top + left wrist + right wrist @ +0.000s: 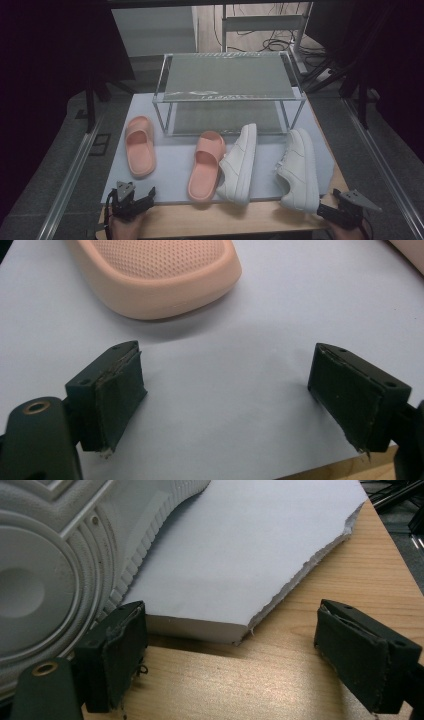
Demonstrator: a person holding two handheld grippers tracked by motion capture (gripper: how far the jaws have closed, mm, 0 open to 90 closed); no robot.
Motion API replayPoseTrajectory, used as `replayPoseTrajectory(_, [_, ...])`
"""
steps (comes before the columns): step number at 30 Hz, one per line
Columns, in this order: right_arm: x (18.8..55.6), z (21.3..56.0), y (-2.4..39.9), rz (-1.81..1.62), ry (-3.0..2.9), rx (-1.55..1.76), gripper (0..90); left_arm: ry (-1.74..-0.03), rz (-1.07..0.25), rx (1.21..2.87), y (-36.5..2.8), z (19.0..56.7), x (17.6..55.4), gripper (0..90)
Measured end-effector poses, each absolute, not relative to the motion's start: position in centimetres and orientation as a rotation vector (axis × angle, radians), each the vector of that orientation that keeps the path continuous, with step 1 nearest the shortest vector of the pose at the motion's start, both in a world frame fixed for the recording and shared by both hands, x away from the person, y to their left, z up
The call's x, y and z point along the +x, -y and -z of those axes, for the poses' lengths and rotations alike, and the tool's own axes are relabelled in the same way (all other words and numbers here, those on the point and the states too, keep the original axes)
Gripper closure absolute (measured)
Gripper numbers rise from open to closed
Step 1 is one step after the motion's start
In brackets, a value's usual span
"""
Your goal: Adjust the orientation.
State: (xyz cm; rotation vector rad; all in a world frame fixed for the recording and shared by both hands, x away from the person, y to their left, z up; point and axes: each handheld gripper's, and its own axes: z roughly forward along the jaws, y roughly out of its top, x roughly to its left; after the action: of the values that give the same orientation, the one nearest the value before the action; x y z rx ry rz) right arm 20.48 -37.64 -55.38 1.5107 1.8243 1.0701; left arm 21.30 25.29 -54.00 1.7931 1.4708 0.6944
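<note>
Left pink slide (140,146) lies flat on the white board (172,165), toe end toward the person, heel end toward the rack. In the left gripper view its rounded, dotted end (160,275) sits just ahead of the jaws, apart from them, with bare board between.

Right white sneaker (299,169) lies on its side at the board's right front corner, sole facing right, its near end overhanging the board's front edge. In the right gripper view the ribbed sole with round tread (55,565) is close beside the left-hand jaw; contact cannot be told.

Left tool (131,199): jaws spread wide, nothing between them, over the front left of the board, just short of the left pink slide. Held by a hand at the bottom edge of the high view.

Right tool (334,210): jaws spread wide, nothing pinched, low over the wooden table (225,220) at the board's torn front right corner (280,595), just beside the sneaker's near end.

Between the two: second pink slide (207,165) and second white sneaker (240,162), side by side and touching near mid-board, the sneaker tipped on its side.

Behind them: two-tier rack (227,80) with a clear top shelf, standing at the board's far edge, both tiers bare.
</note>
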Motion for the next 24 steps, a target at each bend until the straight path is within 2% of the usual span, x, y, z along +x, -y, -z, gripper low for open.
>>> replayPoseTrajectory(24, [20.44,55.43,37.83,-1.074,-1.815,1.517,13.2,-1.484,-0.702,1.785,-25.10,54.01,21.34,13.7])
